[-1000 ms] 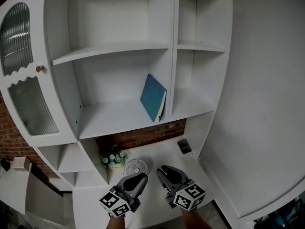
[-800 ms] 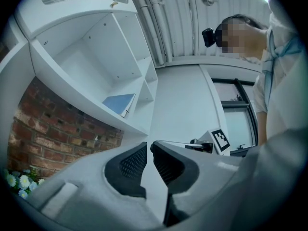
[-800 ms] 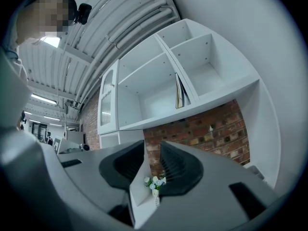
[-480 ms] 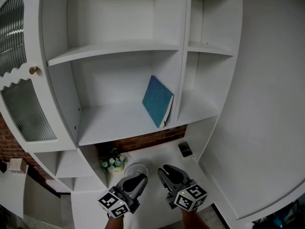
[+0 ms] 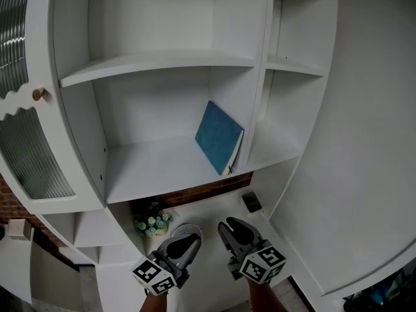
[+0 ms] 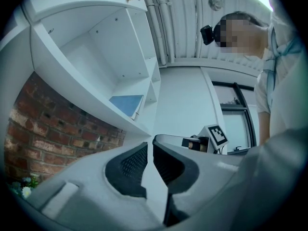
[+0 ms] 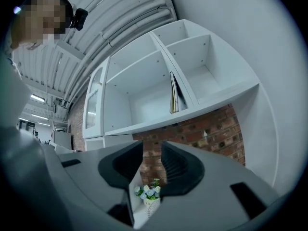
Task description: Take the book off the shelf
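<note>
Over the last second the view is swinging in toward the shelf (image 5: 156,168): the book (image 5: 220,137) is sliding slightly toward 3 o'clock in the head view, and both grippers are staying low at 6 o'clock. The right gripper (image 5: 231,225) is opening its jaws as this is happening, with nothing between them but air; through the gap only the flowers (image 7: 147,191) on the surface below are showing. That is reading as preparation for a grasp, so the task is probably just getting started, with the reach not yet begun.

The left gripper (image 5: 188,239) is holding its jaws a narrow slit apart, empty.

The book is standing tilted on the middle shelf, leaning its top toward 3 o'clock against the upright divider, untouched. In the head view it is lying at 12 o'clock from both sets of jaws, well apart from them. In the right gripper view the book (image 7: 174,93) is sitting edge-on at about 12 to 1 o'clock above the jaws. In the left gripper view the book (image 6: 126,103) is sitting at 11 o'clock.
</note>
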